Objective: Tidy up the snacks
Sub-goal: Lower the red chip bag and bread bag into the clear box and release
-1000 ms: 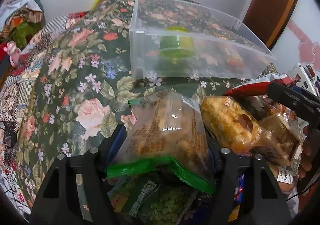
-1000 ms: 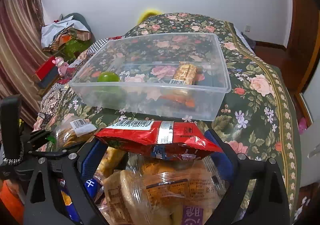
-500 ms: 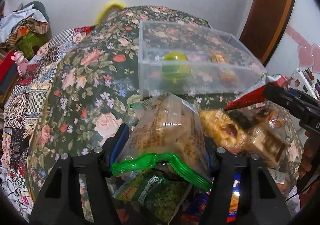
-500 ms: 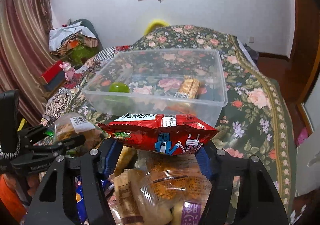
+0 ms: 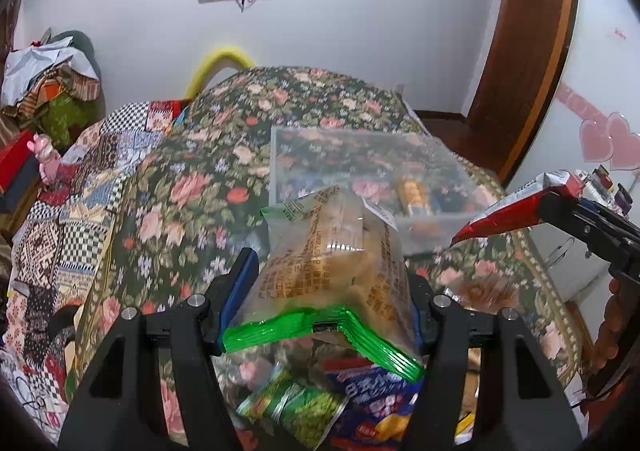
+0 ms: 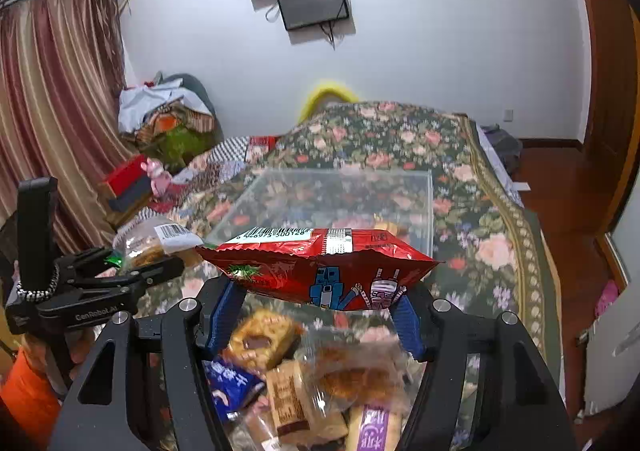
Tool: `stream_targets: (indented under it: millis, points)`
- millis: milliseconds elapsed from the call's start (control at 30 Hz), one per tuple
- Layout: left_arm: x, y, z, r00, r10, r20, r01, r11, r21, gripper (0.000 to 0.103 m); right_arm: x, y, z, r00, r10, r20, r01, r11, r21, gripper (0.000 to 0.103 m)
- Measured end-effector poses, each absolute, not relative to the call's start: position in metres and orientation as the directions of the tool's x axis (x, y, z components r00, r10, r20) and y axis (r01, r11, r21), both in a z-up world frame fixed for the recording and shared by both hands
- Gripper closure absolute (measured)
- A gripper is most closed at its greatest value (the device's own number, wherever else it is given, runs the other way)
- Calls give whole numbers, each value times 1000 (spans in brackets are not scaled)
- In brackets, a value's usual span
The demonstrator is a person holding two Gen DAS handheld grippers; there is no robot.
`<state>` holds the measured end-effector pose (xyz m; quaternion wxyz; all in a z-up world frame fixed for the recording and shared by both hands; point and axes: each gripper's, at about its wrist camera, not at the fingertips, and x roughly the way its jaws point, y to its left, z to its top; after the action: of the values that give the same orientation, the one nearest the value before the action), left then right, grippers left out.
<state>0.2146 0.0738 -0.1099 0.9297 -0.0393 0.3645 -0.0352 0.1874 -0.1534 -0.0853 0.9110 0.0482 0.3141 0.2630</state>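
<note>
My left gripper (image 5: 326, 295) is shut on a clear snack bag with a green sealed edge (image 5: 332, 271) and holds it in the air above the snack pile. My right gripper (image 6: 316, 297) is shut on a red snack bag (image 6: 320, 267), also lifted. The red bag shows at the right of the left wrist view (image 5: 516, 211). The left gripper and its bag show at the left of the right wrist view (image 6: 152, 243). A clear plastic bin (image 5: 360, 171) stands ahead on the floral cloth, with an orange-wrapped snack (image 5: 414, 191) inside. The bin also shows in the right wrist view (image 6: 340, 203).
Loose snacks lie below the grippers: a green packet (image 5: 296, 407), a blue packet (image 6: 228, 379), and several pastry packs (image 6: 344, 371). The floral cloth (image 6: 500, 219) covers the surface. Clutter (image 6: 168, 131) and a curtain (image 6: 52, 111) stand to the left, a wooden door (image 5: 528, 31) to the right.
Both grippers have risen with their bags, lifting them clear of the pile. The bin now looks lower and farther away in both views.
</note>
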Motion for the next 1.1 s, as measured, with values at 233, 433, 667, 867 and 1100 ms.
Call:
stream_targets:
  millis: [233,433,667,867,1100]
  points:
    - [242,70,-95,746,-96,-659,39,994,-101,40,208,-148,-73,695,497,-520,-450,864,225,41]
    - [273,68,-93,745,-96,-660,27,993,-113,40,235,-135,-80,684,490,-540,-449,867,217,41]
    - [312,69,-110,718,-69,-693,-3,995,-101,40,269,-120,-91,659,477,-581,-465,866,184,41]
    - [340,72,-129,686,-51,-726,-18,996,-86,40,290,-114,-100,653,452,-607,-465,873,150,41]
    - [366,73,-151,642,-58,-764,-31,994,-102,40,310,-106,-117,610,458,-647,-469,866,172,40]
